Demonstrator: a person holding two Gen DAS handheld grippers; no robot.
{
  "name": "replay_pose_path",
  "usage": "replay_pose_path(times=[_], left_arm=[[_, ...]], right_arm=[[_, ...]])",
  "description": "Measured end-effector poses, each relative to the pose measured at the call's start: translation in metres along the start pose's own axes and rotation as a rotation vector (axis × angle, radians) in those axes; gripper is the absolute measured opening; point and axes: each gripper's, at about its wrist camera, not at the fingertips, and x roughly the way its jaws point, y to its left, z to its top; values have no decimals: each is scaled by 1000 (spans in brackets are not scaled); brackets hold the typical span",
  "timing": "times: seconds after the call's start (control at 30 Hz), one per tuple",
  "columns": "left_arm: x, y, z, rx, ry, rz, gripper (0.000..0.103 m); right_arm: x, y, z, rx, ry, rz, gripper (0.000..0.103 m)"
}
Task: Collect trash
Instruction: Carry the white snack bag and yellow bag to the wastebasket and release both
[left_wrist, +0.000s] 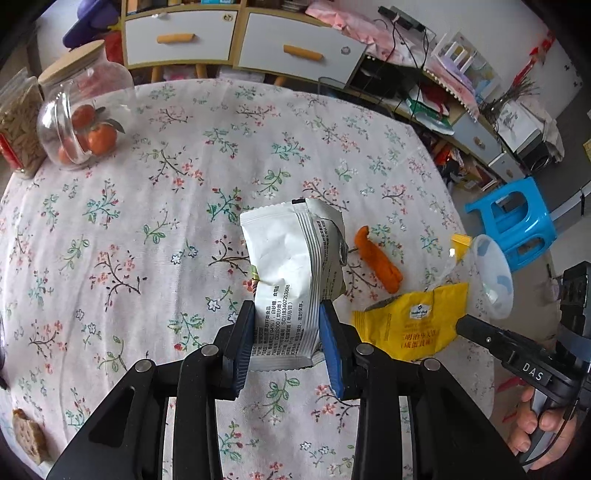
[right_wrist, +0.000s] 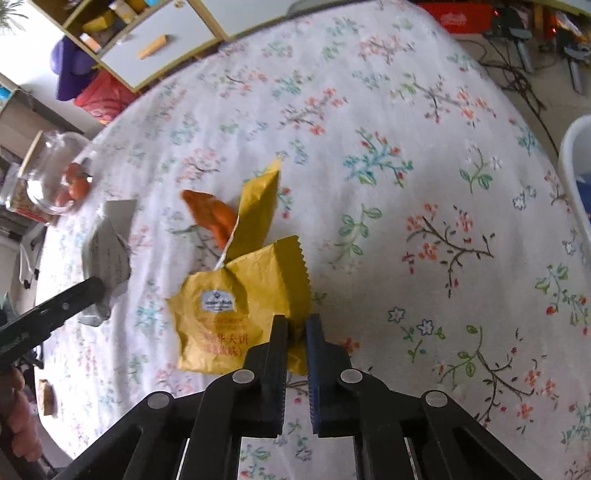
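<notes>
- Trash is what's left on the floral tablecloth (left_wrist: 155, 206): a white snack wrapper (left_wrist: 295, 280), a yellow wrapper (right_wrist: 240, 306) and an orange peel (left_wrist: 378, 264)
- left gripper (left_wrist: 287, 321) has the white wrapper pinched by its near end; the rest of it sticks up, crumpled, toward the middle of the table
- right gripper (right_wrist: 296, 325) is clamped tight on the near corner of the yellow wrapper, jaws almost together; that one's torn open
- orange peel lies between the two wrappers, just beyond them; nobody's touching it
- glass jar (left_wrist: 79, 122) with oranges sits on its side at the far left edge
</notes>
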Motion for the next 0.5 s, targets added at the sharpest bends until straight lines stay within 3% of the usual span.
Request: replay_pose_path(times=[0.3, 0.5], left_arm=[[-10, -13, -4, 1, -17, -43, 36], [-6, -26, -5, 16, -15, -53, 36]], right_arm=[[-48, -15, 1, 39, -104, 55, 7], [-98, -71, 8, 150, -233, -14, 7]])
